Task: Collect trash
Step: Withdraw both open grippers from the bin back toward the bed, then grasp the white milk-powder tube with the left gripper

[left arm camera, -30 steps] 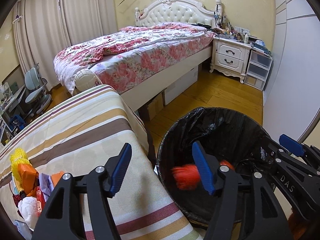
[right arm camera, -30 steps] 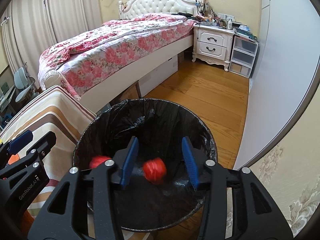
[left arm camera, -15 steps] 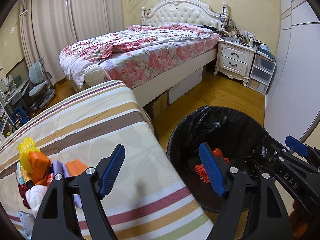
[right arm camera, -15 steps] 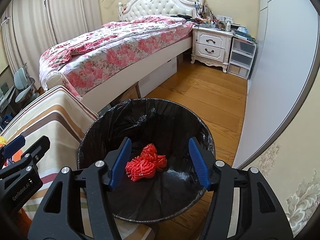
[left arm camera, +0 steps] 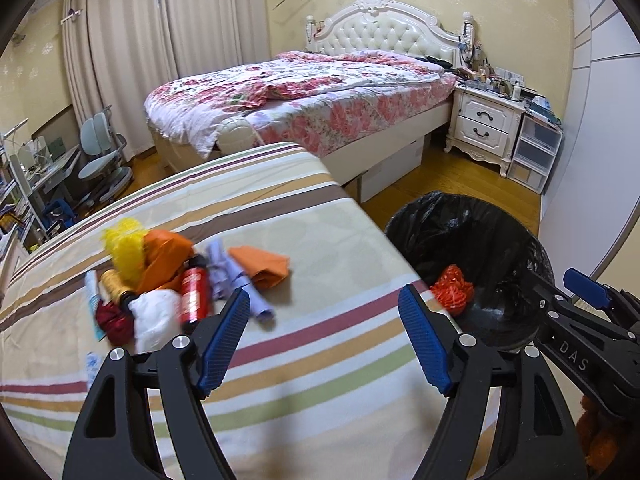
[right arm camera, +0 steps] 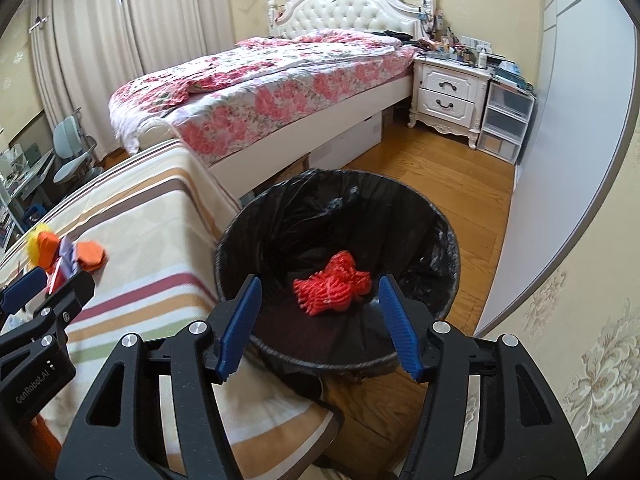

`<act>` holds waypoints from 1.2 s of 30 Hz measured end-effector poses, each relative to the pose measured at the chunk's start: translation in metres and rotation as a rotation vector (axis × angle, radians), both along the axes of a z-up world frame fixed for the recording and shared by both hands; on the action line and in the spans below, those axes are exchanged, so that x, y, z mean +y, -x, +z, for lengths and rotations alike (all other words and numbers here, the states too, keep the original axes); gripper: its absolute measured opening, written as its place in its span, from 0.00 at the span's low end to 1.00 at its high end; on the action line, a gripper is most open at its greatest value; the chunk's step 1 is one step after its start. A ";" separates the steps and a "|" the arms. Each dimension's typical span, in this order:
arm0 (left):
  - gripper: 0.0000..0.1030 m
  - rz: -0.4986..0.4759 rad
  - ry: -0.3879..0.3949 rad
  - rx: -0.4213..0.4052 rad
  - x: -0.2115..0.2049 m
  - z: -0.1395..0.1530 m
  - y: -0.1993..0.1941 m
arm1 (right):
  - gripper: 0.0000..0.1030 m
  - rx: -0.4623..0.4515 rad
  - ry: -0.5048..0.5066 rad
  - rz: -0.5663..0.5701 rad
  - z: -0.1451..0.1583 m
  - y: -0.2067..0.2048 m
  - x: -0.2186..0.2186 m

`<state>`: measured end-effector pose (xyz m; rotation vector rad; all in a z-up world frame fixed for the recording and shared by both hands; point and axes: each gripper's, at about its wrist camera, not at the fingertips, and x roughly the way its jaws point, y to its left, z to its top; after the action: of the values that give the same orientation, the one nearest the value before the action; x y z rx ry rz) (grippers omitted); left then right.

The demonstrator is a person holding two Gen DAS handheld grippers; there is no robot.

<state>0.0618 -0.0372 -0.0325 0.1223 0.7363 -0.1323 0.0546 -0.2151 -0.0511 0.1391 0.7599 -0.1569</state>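
Observation:
A black-lined trash bin (right arm camera: 448, 240) stands on the floor beside the striped table (left arm camera: 312, 240). Red mesh netting (right arm camera: 332, 288) lies in its bottom; it also shows in the left wrist view (left arm camera: 454, 290). A pile of trash lies on the table: yellow netting (left arm camera: 124, 248), orange pieces (left arm camera: 262, 266), a red can (left arm camera: 194, 294), lilac paper (left arm camera: 232, 276), white wad (left arm camera: 154, 318). My left gripper (left arm camera: 324, 340) is open and empty above the table, right of the pile. My right gripper (right arm camera: 318, 324) is open and empty over the bin.
A bed with a floral quilt (left arm camera: 320, 92) stands behind the table. A white nightstand (left arm camera: 484, 128) and plastic drawers (left arm camera: 534, 156) are at the far right. A white wardrobe door (right arm camera: 576, 152) runs along the right. Desk chairs (left arm camera: 100, 152) stand at far left.
The red netting dropped from my right gripper and settled in the bin. My left gripper swung left from the bin toward the trash pile. Both grippers opened wider.

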 end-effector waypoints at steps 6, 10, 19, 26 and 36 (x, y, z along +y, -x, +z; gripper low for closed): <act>0.72 0.063 -0.011 -0.010 0.035 0.001 0.026 | 0.58 -0.002 0.001 0.060 0.000 0.017 0.029; 0.72 0.110 -0.016 -0.016 0.058 0.002 0.039 | 0.58 -0.005 0.005 0.104 0.001 0.028 0.050; 0.72 0.240 -0.012 -0.012 0.119 -0.002 0.061 | 0.58 -0.015 0.016 0.195 0.005 0.038 0.092; 0.72 0.299 0.017 0.029 0.158 -0.013 0.065 | 0.58 -0.013 0.031 0.249 0.006 0.039 0.117; 0.35 0.251 0.074 0.127 0.165 -0.035 0.057 | 0.58 -0.006 0.047 0.296 0.005 0.037 0.140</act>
<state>0.0046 0.1274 -0.0676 -0.0499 0.8665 0.0732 0.0174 -0.0752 -0.0457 -0.0186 0.7611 0.1062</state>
